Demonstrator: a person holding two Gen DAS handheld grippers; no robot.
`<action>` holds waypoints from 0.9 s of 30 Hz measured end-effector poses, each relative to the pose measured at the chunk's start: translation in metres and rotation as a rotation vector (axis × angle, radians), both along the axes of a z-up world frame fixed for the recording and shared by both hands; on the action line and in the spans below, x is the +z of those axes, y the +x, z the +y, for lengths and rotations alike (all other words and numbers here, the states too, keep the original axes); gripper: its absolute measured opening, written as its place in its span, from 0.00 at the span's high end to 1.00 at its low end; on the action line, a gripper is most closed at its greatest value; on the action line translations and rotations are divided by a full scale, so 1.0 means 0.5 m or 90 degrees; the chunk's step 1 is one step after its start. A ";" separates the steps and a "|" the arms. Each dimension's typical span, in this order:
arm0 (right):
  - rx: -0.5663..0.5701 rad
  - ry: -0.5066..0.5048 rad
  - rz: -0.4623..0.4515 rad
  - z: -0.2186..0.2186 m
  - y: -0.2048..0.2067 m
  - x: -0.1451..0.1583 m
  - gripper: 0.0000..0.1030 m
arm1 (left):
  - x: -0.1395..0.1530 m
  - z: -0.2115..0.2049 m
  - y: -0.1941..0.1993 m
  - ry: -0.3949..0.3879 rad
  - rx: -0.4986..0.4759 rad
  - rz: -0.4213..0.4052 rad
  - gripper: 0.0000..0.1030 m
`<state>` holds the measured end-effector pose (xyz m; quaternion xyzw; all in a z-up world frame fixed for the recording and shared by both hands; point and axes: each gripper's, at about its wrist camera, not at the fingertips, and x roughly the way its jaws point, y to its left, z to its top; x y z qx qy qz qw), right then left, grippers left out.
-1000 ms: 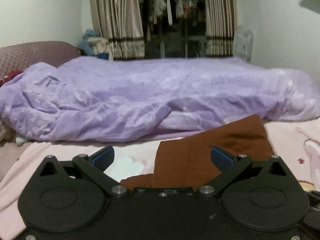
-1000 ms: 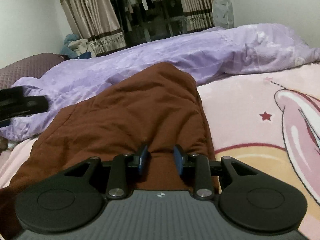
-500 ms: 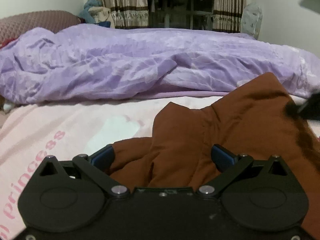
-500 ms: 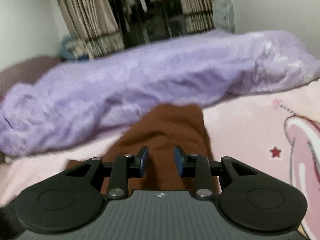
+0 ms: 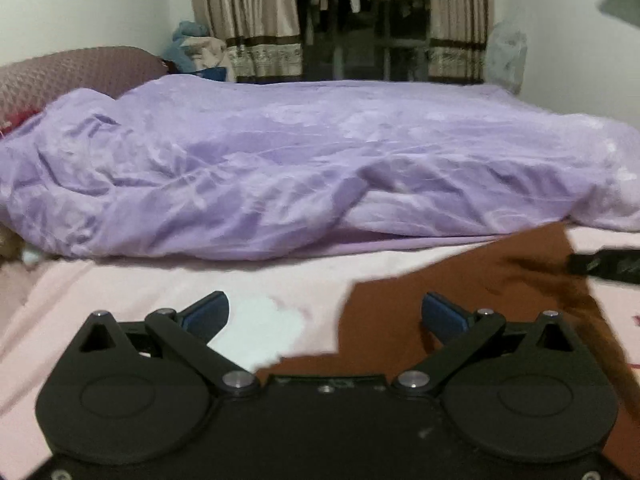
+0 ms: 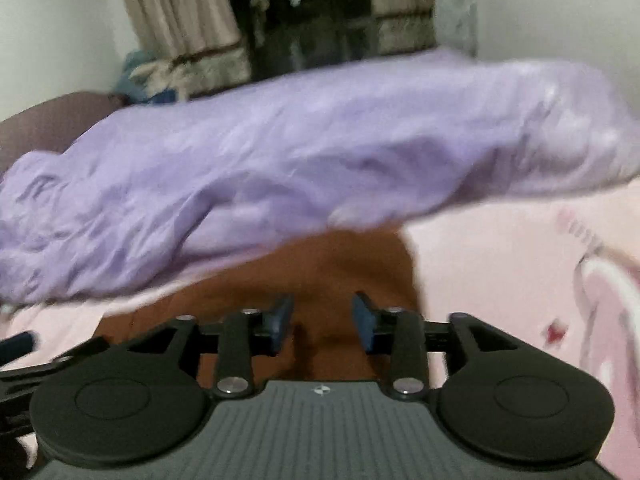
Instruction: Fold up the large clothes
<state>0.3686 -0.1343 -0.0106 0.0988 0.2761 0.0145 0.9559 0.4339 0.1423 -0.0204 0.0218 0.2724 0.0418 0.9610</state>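
My left gripper (image 5: 324, 312) has its jaws wide and empty over the pink printed bedsheet (image 5: 120, 292). At its two o'clock lies the rust-brown, soft, thick cloth garment (image 5: 460, 280) — rumpled, no tidy fold yet, so most work remains. My right gripper (image 6: 322, 320) has just been opening its jaws — half-wide over the cloth, not pinching.

Brown garment (image 5: 460, 304) — matt cloth, seemingly.
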 end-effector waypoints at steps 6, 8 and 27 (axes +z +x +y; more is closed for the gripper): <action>-0.008 0.041 0.091 -0.031 0.077 -0.138 0.45 | -0.130 0.016 0.063 -0.045 0.014 0.091 0.00; -0.008 0.053 0.085 -0.038 0.072 -0.121 0.44 | -0.106 0.025 0.054 -0.051 0.016 0.080 0.00; 0.094 0.083 0.007 -0.073 -0.265 0.033 0.33 | 0.048 -0.042 -0.231 0.048 0.028 0.090 0.00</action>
